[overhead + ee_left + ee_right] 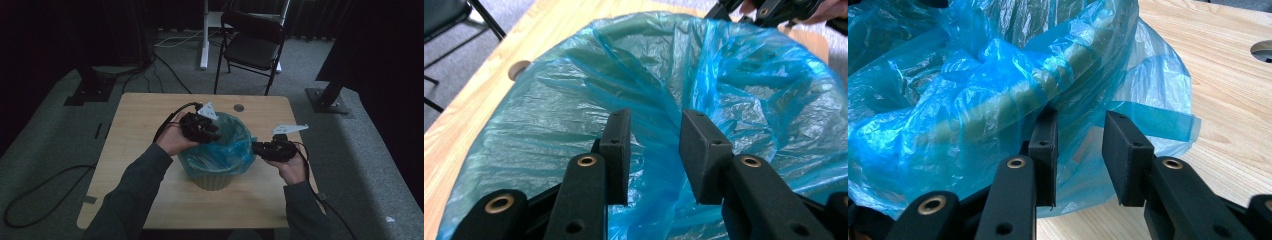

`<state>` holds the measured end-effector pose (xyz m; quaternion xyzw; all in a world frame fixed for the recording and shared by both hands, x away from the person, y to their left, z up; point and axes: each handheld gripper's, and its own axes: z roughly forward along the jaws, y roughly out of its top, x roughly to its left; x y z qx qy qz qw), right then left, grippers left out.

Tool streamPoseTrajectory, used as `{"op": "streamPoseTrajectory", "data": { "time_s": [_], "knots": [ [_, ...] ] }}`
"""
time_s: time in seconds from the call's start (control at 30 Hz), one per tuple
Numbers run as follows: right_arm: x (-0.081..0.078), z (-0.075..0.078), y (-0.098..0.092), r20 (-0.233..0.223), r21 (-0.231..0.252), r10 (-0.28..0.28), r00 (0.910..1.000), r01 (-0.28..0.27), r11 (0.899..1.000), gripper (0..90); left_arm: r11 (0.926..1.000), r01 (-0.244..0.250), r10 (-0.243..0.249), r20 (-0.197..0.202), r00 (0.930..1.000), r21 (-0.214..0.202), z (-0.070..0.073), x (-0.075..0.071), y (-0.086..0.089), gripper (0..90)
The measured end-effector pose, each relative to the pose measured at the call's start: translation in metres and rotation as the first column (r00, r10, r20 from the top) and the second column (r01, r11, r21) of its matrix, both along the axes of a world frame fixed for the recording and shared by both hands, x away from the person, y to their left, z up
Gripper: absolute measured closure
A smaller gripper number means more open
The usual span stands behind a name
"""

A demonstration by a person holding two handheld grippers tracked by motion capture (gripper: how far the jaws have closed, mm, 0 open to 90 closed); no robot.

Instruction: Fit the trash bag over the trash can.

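A pale waste bin [215,179] lined with a blue plastic bag [231,146] stands in the middle of the wooden table [140,115]. My left gripper [212,135] hangs over the bin's far left rim, reaching into the mouth. In the left gripper view its jaws [655,130] stand apart, with a fold of the bag [674,75] running between them untouched. My right gripper [256,148] sits at the bin's right side. Its jaws [1080,130] are apart just under the rim [1013,102], against the bag's loose overhang [1153,120]. The other gripper [774,9] peeks in across the bin.
A round cable hole [238,107] lies in the table behind the bin. A black folding chair [252,42] and a white stand leg [204,35] are beyond the table. Cables [45,190] trail over the grey carpet at the left.
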<state>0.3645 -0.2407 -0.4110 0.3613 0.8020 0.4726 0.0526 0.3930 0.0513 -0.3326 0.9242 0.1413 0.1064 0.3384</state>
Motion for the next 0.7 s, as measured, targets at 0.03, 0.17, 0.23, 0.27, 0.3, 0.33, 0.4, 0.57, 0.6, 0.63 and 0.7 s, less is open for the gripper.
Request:
{"op": "streamPoseTrajectory", "data": {
  "time_s": [0.03,0.17,0.23,0.27,0.3,0.33,0.4,0.57,0.6,0.63,0.7],
  "knots": [
    [0.0,0.0,0.0,-0.001,0.0,0.0,1.0,0.0,1.0,66.8,0.9999,-0.001,0.001,-0.002,1.0,0.015,-0.001,0.002,-0.002,65.1],
    [0.0,0.0,0.0,0.002,0.0,0.001,1.0,-0.001,1.0,66.0,0.9993,-0.001,0.002,-0.02,0.9998,0.038,-0.005,0.008,-0.006,65.1],
    [0.0,0.0,-0.001,0.001,0.002,0.0,1.0,0.0,1.0,66.0,0.9986,0.003,-0.001,-0.024,0.9997,0.053,-0.009,0.009,-0.008,65.1],
    [0.0,0.0,-0.001,0.0,0.002,-0.001,1.0,0.001,1.0,66.0,0.998,0.003,-0.001,-0.021,0.9998,0.063,-0.01,0.009,-0.009,65.1],
    [0.0,0.0,-0.001,-0.001,0.001,-0.001,1.0,0.001,1.0,66.0,0.9976,0.003,-0.002,-0.015,0.9999,0.07,-0.011,0.01,-0.01,65.1],
    [0.0,0.0,-0.001,-0.002,0.001,0.0,1.0,0.0,1.0,66.0,0.9977,0.003,-0.002,-0.009,1.0,0.068,-0.011,0.01,-0.011,65.0],
    [0.0,0.0,-0.001,-0.002,0.001,-0.001,1.0,0.001,1.0,66.0,0.9989,0.009,-0.009,-0.004,1.0,0.047,-0.011,0.01,-0.012,64.8],
    [0.0,-0.001,0.0,0.0,0.001,0.002,1.0,-0.002,1.0,65.9,0.9981,0.012,-0.012,0.0,0.9999,0.061,-0.01,0.012,-0.015,64.7],
    [0.0,-0.001,0.0,0.0,0.001,0.002,1.0,-0.002,1.0,65.8,0.9974,0.013,-0.014,0.003,0.9999,0.07,-0.009,0.012,-0.017,64.6],
    [0.0,-0.001,0.0,-0.001,0.001,0.003,1.0,-0.003,1.0,65.9,0.9968,0.017,-0.017,0.007,0.9998,0.078,-0.009,0.012,-0.019,64.6],
    [0.0,-0.001,0.0,0.0,0.001,0.003,1.0,-0.003,1.0,65.8,0.9955,0.022,-0.023,0.016,0.9996,0.092,-0.008,0.011,-0.023,64.6]
  ]
}}
